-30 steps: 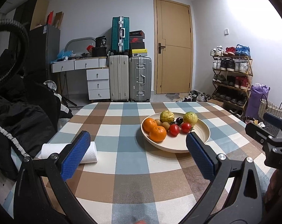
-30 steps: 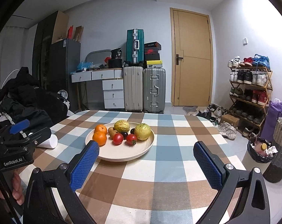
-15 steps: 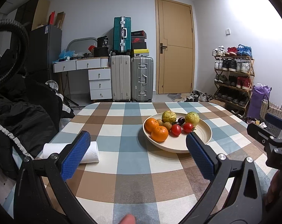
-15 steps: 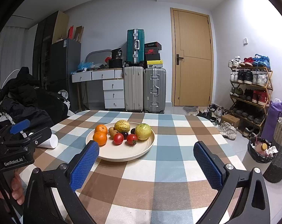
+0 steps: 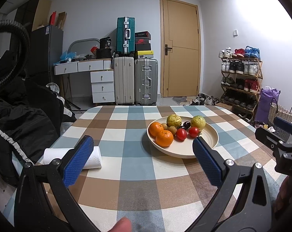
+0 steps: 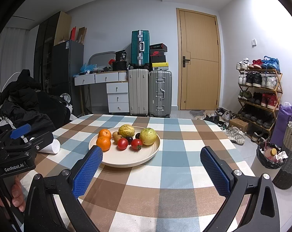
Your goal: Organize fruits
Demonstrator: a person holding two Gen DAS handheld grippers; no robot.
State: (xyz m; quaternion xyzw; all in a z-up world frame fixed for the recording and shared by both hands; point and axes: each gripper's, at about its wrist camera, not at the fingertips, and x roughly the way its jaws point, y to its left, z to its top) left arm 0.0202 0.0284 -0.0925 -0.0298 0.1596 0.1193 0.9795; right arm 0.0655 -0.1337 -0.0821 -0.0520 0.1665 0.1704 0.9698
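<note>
From the left wrist, the left gripper [image 5: 142, 154] hangs empty with fingers spread, short of the cream plate [image 5: 207, 145], where all the fruits [image 5: 176, 128] lie. From the right wrist, the right gripper [image 6: 151, 166] is likewise spread and empty before the plate [image 6: 124, 158]. Gathered fruit fits sorting finished or about to start, and small dark ones behind the tomatoes [image 6: 129, 144] are hard to identify.

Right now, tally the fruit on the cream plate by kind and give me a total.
Round orange mandarins: 2
Small red tomatoes: 2
Large yellow-green knobbly fruits: 2
Small brown kiwi-like fruits: 2
Small dark purple fruits: 2
Total: 10, all on the round cream plate.
</note>
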